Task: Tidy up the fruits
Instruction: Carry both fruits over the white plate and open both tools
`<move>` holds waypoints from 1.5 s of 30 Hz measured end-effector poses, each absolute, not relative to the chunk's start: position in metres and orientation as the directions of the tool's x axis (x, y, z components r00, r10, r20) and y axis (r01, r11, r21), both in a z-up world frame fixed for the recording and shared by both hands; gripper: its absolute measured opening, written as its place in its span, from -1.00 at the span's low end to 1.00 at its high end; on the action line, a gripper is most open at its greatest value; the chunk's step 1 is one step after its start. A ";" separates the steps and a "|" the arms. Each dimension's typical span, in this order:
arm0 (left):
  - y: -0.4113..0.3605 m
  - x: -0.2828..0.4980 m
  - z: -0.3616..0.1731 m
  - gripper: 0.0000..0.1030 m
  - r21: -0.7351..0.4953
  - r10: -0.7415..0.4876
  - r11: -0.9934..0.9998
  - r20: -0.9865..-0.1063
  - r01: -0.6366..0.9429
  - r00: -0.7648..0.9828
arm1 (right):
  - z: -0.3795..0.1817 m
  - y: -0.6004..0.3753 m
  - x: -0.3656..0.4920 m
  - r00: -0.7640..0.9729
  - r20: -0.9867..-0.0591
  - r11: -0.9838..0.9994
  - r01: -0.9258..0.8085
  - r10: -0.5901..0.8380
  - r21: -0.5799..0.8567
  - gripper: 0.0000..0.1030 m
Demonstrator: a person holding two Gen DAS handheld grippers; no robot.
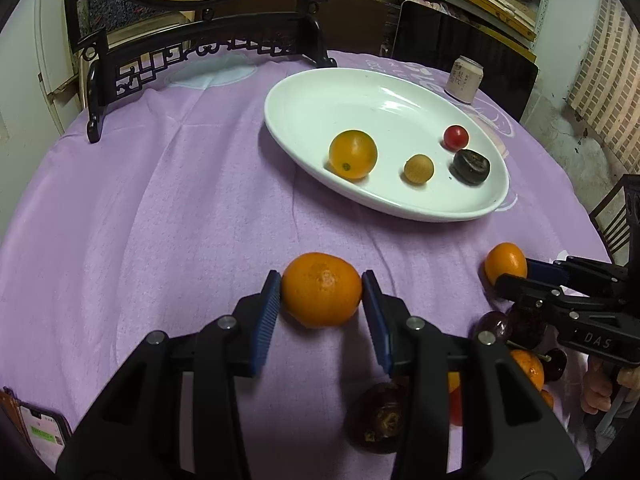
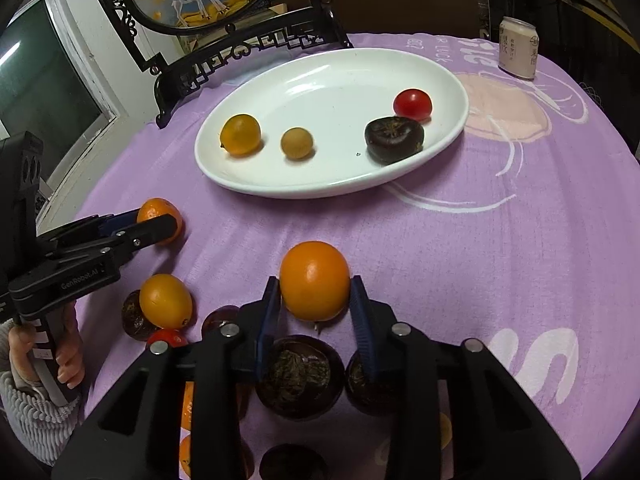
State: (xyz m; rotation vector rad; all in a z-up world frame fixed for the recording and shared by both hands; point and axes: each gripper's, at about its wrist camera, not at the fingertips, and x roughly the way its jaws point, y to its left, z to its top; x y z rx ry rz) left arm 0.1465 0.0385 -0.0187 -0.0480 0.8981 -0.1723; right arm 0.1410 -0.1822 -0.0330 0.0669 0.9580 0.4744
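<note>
My left gripper point(image 1: 321, 294) is shut on a tangerine point(image 1: 321, 289) just above the purple cloth; it also shows in the right wrist view point(image 2: 158, 222). My right gripper point(image 2: 314, 300) is shut on an orange point(image 2: 315, 280); it also shows in the left wrist view point(image 1: 505, 266). A white oval plate point(image 1: 320, 92) holds a yellow-orange fruit point(image 1: 353, 154), a small tan fruit point(image 1: 418, 169), a red tomato point(image 1: 455, 137) and a dark round fruit point(image 1: 471, 166). Loose fruits lie near me: an orange point(image 2: 165, 301), dark ones point(image 2: 298, 376) and a red one point(image 2: 167, 337).
A black carved stand point(image 1: 200, 54) with a round painted panel stands at the back left. A pale can point(image 1: 464, 79) stands behind the plate. A phone point(image 1: 44, 432) lies at the near left edge. A dark chair point(image 1: 616, 220) is at the right.
</note>
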 end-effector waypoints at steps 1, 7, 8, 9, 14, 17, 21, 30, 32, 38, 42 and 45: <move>0.039 0.147 -0.019 -0.18 -0.114 -0.171 0.985 -0.774 0.130 0.610 | -0.033 -0.183 0.141 0.481 -0.770 0.895 -0.360 0.419 0.263 -0.31; 0.041 0.144 -0.010 -0.19 -0.156 -0.206 0.978 -0.755 0.135 0.623 | -0.022 -0.192 0.138 0.502 -0.741 0.888 -0.351 0.447 0.298 -0.31; 0.041 0.143 -0.004 -0.19 -0.163 -0.214 0.977 -0.743 0.140 0.635 | -0.016 -0.197 0.137 0.514 -0.724 0.883 -0.347 0.460 0.315 -0.31; 0.039 0.143 0.003 -0.19 -0.169 -0.222 0.975 -0.731 0.143 0.645 | -0.012 -0.199 0.137 0.522 -0.714 0.881 -0.344 0.466 0.324 -0.31; 0.027 0.170 0.037 -0.19 -0.154 -0.224 0.975 -0.691 0.163 0.688 | 0.013 -0.204 0.153 0.575 -0.671 0.883 -0.321 0.469 0.342 -0.31; 0.019 0.198 0.042 -0.19 -0.163 -0.230 0.973 -0.687 0.163 0.689 | 0.020 -0.192 0.170 0.579 -0.672 0.886 -0.325 0.462 0.330 -0.31; 0.015 0.235 0.031 -0.19 -0.182 -0.230 0.973 -0.702 0.142 0.674 | 0.016 -0.172 0.191 0.563 -0.690 0.888 -0.340 0.455 0.309 -0.31; 0.020 0.254 0.020 0.10 -0.224 -0.258 0.965 -0.702 0.138 0.664 | 0.016 -0.181 0.198 0.580 -0.676 0.890 -0.327 0.454 0.317 -0.15; 0.024 0.250 0.023 0.10 -0.225 -0.255 0.965 -0.694 0.133 0.673 | 0.017 -0.186 0.196 0.581 -0.674 0.890 -0.320 0.456 0.326 -0.15; 0.032 0.217 0.028 0.15 -0.207 -0.237 0.970 -0.688 0.128 0.686 | 0.021 -0.198 0.180 0.594 -0.666 0.892 -0.305 0.451 0.333 -0.14; 0.038 0.184 0.022 0.20 -0.199 -0.239 0.970 -0.699 0.137 0.674 | 0.024 -0.206 0.163 0.601 -0.652 0.887 -0.308 0.462 0.344 -0.13; 0.037 0.154 0.018 0.25 -0.197 -0.257 0.966 -0.704 0.166 0.662 | 0.026 -0.217 0.145 0.610 -0.636 0.881 -0.309 0.472 0.357 -0.11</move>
